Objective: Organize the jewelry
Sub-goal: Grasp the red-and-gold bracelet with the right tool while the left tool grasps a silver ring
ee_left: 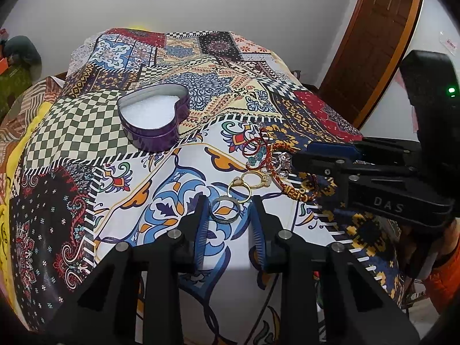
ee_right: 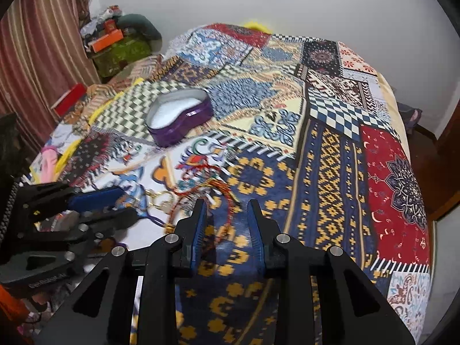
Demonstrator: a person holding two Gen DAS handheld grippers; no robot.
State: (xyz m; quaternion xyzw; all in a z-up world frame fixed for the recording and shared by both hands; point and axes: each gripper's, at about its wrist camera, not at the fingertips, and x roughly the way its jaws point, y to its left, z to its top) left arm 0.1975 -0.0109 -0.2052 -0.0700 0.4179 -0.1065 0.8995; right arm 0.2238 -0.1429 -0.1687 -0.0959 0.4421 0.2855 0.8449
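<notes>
The left gripper (ee_left: 230,201) hovered with narrow fingers either side of a silver ring (ee_left: 225,209) on the patterned cloth (ee_left: 72,132), gripping nothing. The right gripper (ee_right: 227,207), narrow too, held nothing beside the bracelets (ee_left: 267,155). The heart-shaped tin (ee_left: 153,120) sat well apart.

The patterned cloth (ee_left: 86,132) covering the bench is looking like smooth printed fabric with a slight sheen. The heart-shaped tin (ee_left: 155,135) is showing glossy purple metal walls, and its white filling (ee_left: 148,112) is looking grainy and matt. The silver ring (ee_left: 225,209) and 2 gold rings (ee_left: 244,187) are gleaming as polished metal. The red bracelets (ee_left: 287,185) are looking like braided cord. The left gripper (ee_left: 228,215) is showing matt black plastic, ribbed blue pads (ee_left: 201,230) and bright metal pins (ee_left: 174,233). The door (ee_left: 373,43) is showing varnished brown wood.
</notes>
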